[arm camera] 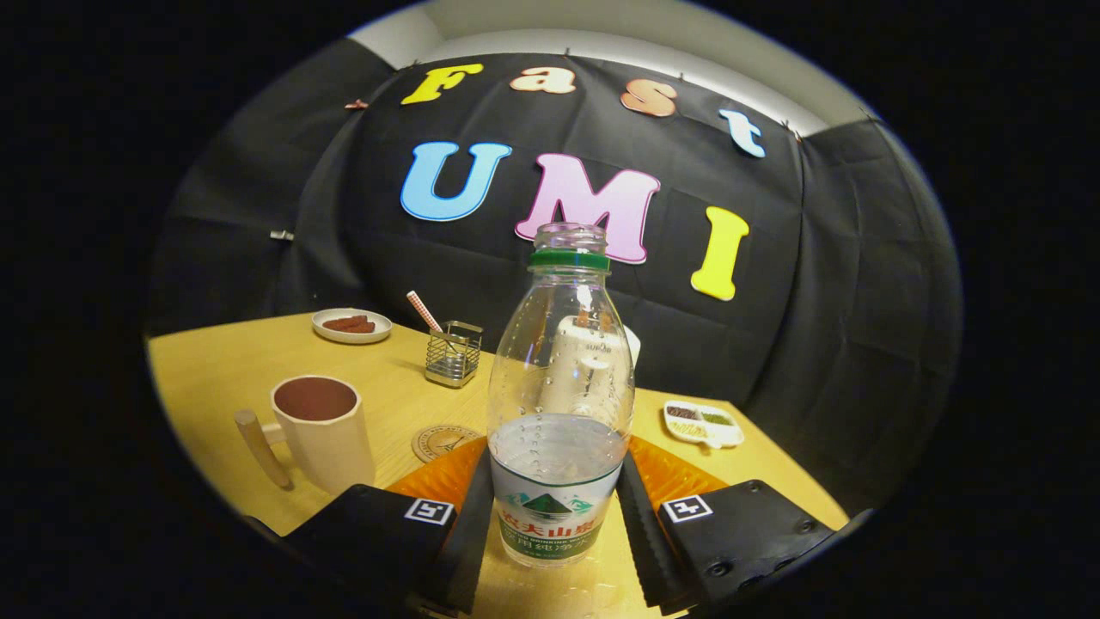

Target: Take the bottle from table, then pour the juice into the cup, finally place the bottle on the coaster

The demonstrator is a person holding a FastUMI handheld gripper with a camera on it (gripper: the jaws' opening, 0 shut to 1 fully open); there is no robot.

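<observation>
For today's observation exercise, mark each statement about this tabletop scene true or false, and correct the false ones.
1. The bottle stands upright between the fingers of the tool. True.
2. The bottle's cap is screwed on. False: its mouth is open; a green ring sits round the neck.
3. The cup has a handle. True.
4. The bottle rests on the coaster. False: the coaster lies bare, between cup and bottle.
5. The metal holder stands beyond the cup. True.
6. The bottle is full to the neck. False: liquid fills only its lower part.
</observation>
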